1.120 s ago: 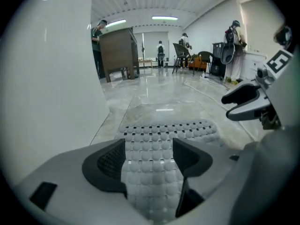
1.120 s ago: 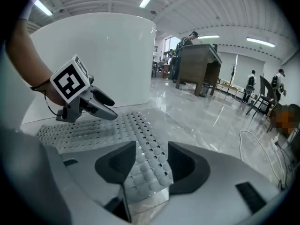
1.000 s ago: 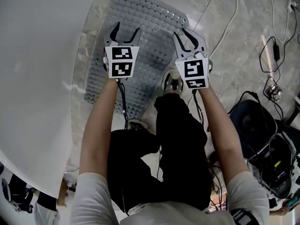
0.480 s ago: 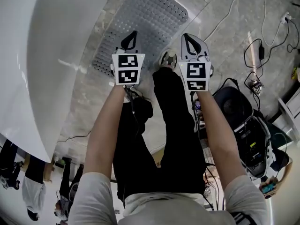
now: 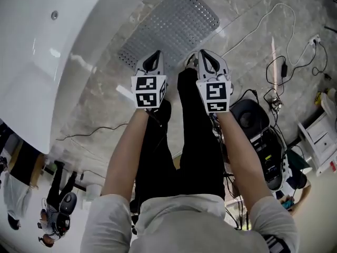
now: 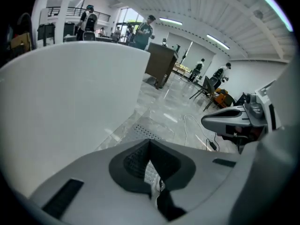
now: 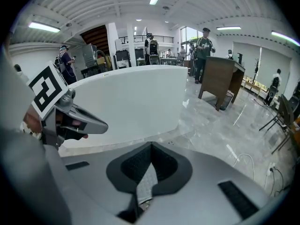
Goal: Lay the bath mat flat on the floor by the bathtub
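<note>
The mat (image 5: 171,33) lay spread flat on the floor (image 5: 247,51), just beside the tub (image 5: 42,51). The left gripper (image 5: 155,54) and right gripper (image 5: 205,54) hung above its near end, fingers closed on nothing. The laying looked done. To finish well, I judged, one should check that no corner curls and the long edge follows the tub, nudging with closed fingers if needed. Only the head view showed the whole mat. Only the gripper views showed the fingers (image 6: 136,161) pressed together, with distant people beyond.
</note>
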Motion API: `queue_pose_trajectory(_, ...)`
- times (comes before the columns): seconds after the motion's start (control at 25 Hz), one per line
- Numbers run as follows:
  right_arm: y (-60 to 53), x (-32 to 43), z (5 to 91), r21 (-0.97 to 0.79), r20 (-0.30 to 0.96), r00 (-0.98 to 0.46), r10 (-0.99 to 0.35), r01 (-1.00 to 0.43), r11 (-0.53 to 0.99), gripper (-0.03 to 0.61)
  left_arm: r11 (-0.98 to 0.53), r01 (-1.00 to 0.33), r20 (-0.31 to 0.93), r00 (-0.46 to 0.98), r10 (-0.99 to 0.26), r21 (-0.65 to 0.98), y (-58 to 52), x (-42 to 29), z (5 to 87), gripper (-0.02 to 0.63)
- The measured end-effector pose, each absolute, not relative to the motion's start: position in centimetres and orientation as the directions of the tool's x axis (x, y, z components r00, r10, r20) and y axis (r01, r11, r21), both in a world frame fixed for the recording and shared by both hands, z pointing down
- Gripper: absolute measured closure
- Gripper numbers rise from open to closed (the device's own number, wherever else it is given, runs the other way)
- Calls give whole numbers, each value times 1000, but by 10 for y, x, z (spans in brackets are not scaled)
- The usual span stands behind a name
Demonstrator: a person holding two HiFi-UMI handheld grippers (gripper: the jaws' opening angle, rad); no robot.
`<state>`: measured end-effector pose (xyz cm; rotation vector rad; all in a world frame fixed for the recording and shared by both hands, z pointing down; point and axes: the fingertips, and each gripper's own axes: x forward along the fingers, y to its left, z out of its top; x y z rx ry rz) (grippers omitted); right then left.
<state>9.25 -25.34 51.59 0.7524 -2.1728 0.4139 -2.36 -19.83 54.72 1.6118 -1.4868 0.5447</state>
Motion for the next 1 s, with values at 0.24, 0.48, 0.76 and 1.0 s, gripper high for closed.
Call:
queue_pose_trajectory(0.24, -196, 70, 450, -64, 767, -553, -325, -570, 819, 571, 257, -931, 794, 55, -605, 261, -118, -65, 467, 601)
queue_pose_trajectory(0.48, -138, 24, 360, -76, 696, -658, -288, -467, 881, 571, 270, -933, 752, 2, -659, 238, -57, -77, 376, 601)
queue_pose_trajectory(0.76, -87, -18, 255, -20, 604, -713, -356, -461, 887, 571, 285, -947, 628, -132, -767, 150, -10, -121, 268, 601)
queue_pose_trajectory(1.0, -51, -16, 165, 0, 524, -761, -383, -450, 893, 572, 300, -944, 546, -180, -818, 138, 32, -119, 189, 601)
